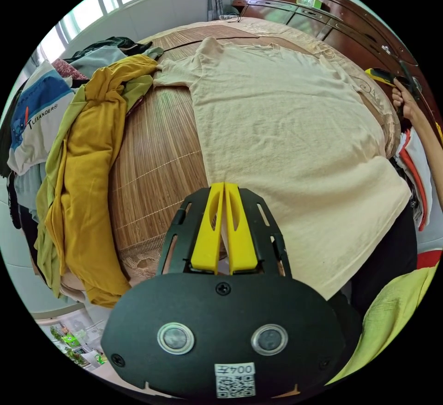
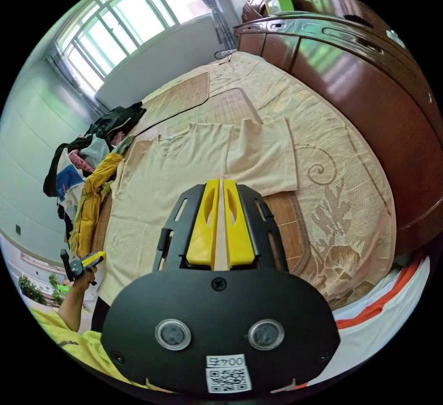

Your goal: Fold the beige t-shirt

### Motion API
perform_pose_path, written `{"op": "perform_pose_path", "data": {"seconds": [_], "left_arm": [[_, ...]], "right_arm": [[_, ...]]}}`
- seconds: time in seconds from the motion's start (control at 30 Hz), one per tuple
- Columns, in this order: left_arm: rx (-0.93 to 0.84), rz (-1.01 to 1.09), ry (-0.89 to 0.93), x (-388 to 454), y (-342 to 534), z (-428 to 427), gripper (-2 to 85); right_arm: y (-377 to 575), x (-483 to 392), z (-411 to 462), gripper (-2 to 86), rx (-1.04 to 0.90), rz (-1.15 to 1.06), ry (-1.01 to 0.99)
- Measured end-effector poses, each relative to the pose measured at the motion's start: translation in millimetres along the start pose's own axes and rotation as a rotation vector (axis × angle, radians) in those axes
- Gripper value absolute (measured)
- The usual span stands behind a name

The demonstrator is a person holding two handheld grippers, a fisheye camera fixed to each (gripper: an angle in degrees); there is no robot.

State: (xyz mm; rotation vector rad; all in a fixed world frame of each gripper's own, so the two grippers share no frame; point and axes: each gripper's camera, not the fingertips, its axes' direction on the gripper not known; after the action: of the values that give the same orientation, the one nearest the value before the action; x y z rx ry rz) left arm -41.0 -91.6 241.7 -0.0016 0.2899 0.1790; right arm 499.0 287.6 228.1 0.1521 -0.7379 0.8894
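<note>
I see the beige t-shirt (image 1: 286, 146) spread flat and unfolded on the bed (image 2: 350, 202), so every fold remains, and both grippers (image 1: 224, 188) (image 2: 220, 184) hover above it, jaws closed on nothing.

The left gripper (image 1: 224, 185) has its two yellow jaws pressed together, tips touching — nothing is caught between them. The right gripper (image 2: 220, 182) stands the same way, its yellow jaws closed flat against each other and holding nothing.

In the left gripper view, a hand (image 1: 402, 98) wraps around the handle of the right gripper at the far right edge, and its bare forearm (image 1: 427, 144) runs down along that edge. In the right gripper view, the other hand (image 2: 84, 277) grips the left gripper's handle at the lower left — its forearm (image 2: 70, 308) slants down into a yellow-green sleeve (image 2: 69, 340).
</note>
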Motion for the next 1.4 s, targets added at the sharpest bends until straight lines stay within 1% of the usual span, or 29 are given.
{"op": "perform_pose_path", "data": {"seconds": [0.07,0.2,0.3,0.37,0.43,0.53,0.57,0.63,0.7,0.8,0.83,0.9,0.97,1.13,1.27,1.33,1.4], "left_arm": [[-0.006,0.009,-0.002,-4.5,-2.5,2.4,0.3],[-0.038,0.052,-0.018,-13.9,-12.0,8.0,0.3],[-0.06,0.059,-0.014,-24.7,-18.1,12.0,0.4],[-0.061,0.047,-0.001,-33.8,-19.2,14.2,0.5],[-0.051,0.02,0.031,-46.2,-18.4,15.8,0.7],[-0.047,-0.09,0.178,-83.5,-23.5,14.3,1.6],[0.001,-0.148,0.225,-103.6,-29.6,7.5,2.1],[0.094,-0.249,0.237,-137.2,-45.9,-4.8,3.1],[0.173,-0.378,0.239,-186.6,-83.0,-5.5,4.5],[0.175,-0.52,0.326,-242.9,-138.3,23.7,6.8],[0.168,-0.541,0.335,-250.8,-148.6,31.6,7.2],[0.122,-0.617,0.366,-271.9,-182.3,62.8,9.4],[0.107,-0.666,0.382,-280.6,-196.8,79.4,11.2],[0.128,-0.809,0.368,-296.3,-199.2,107.4,11.6],[0.15,-0.823,0.346,-288.3,-195.4,124.1,5.9],[0.16,-0.823,0.383,-281.3,-191.6,130.9,3.6],[0.233,-0.818,0.396,-265.5,-182.5,125.8,2.3]], "right_arm": [[36.5,-40.4,0.0,0.3,0.017,-0.067,-0.06],[71.4,-81.8,2.9,0.6,0.087,-0.087,-0.198],[79.4,-108.7,26.2,3.6,0.075,-0.107,-0.296],[76.2,-130.7,57.3,7.1,0.018,-0.151,-0.33],[71.5,-147.3,86.3,9.2,-0.031,-0.199,-0.334],[67.3,-166.6,137.0,9.7,-0.073,-0.269,-0.345],[67.5,-169.4,157.6,9.5,-0.088,-0.286,-0.347],[72.3,-168.2,188.5,9.3,-0.104,-0.307,-0.333],[84.4,-159.2,218.2,8.9,-0.1,-0.308,-0.305],[102.4,-140.0,261.8,7.4,-0.122,-0.276,-0.304],[105.1,-138.8,271.4,7.2,-0.131,-0.285,-0.331],[110.8,-146.2,280.7,6.9,-0.134,-0.35,-0.311],[121.6,-151.2,291.4,6.7,-0.131,-0.416,-0.26],[138.7,-133.1,323.5,6.5,-0.155,-0.396,-0.24],[146.6,-116.6,353.9,6.7,-0.195,-0.37,-0.235],[150.1,-113.3,363.7,7.2,-0.206,-0.384,-0.223],[155.5,-111.2,373.4,7.7,-0.198,-0.403,-0.173]]}}
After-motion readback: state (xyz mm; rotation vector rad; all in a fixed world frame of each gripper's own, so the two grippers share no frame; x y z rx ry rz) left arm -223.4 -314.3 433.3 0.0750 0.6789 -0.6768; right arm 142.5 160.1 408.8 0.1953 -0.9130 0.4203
